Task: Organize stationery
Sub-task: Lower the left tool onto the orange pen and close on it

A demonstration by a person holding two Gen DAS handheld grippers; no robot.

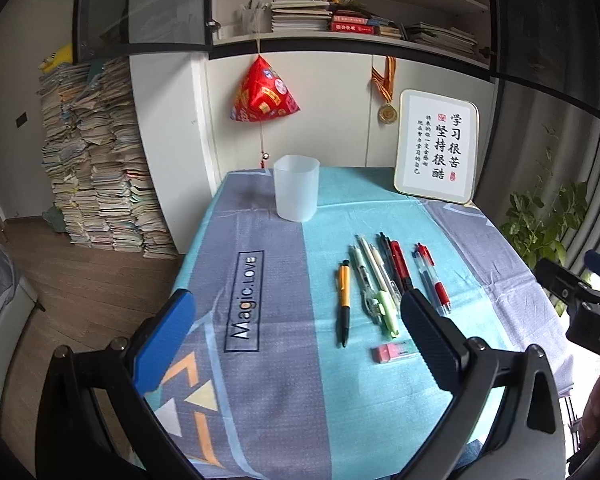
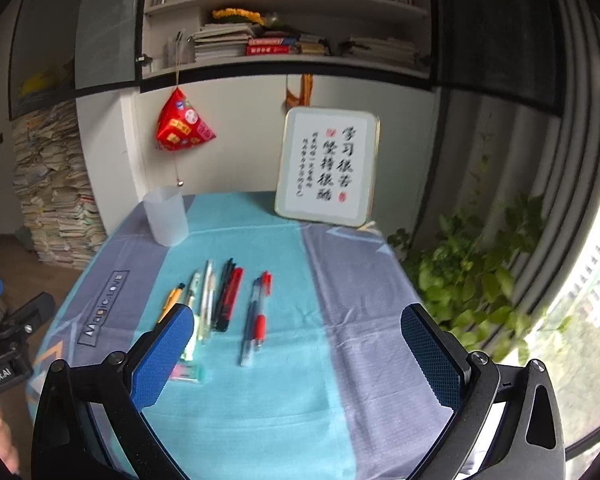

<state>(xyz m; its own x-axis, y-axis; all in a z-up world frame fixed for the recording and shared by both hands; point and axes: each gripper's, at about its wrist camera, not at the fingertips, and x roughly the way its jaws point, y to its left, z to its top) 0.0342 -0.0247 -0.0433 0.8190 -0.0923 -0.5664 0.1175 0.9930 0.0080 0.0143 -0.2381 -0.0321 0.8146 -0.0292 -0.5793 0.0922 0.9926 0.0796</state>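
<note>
Left wrist view: both grippers, left (image 1: 296, 326) and right (image 2: 298, 344), hang spread wide and empty above the cloth (image 1: 260, 380). Pens (image 1: 384, 280) lie in a row mid-table, eraser (image 1: 394, 353) just before them, cup (image 1: 296, 188) well behind. Nothing is sorted yet; next, I judge, comes pinching one pen for the cup

Frosted plastic cup (image 1: 296, 188), matt woven tablecloth (image 1: 284, 380), glossy plastic pens (image 1: 384, 280), textured rubbery claw pads (image 2: 430, 360).

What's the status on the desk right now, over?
Left gripper open, empty. Right gripper open, empty. Pens and eraser flat on tablecloth; translucent cup upright, empty. Path clear.
</note>
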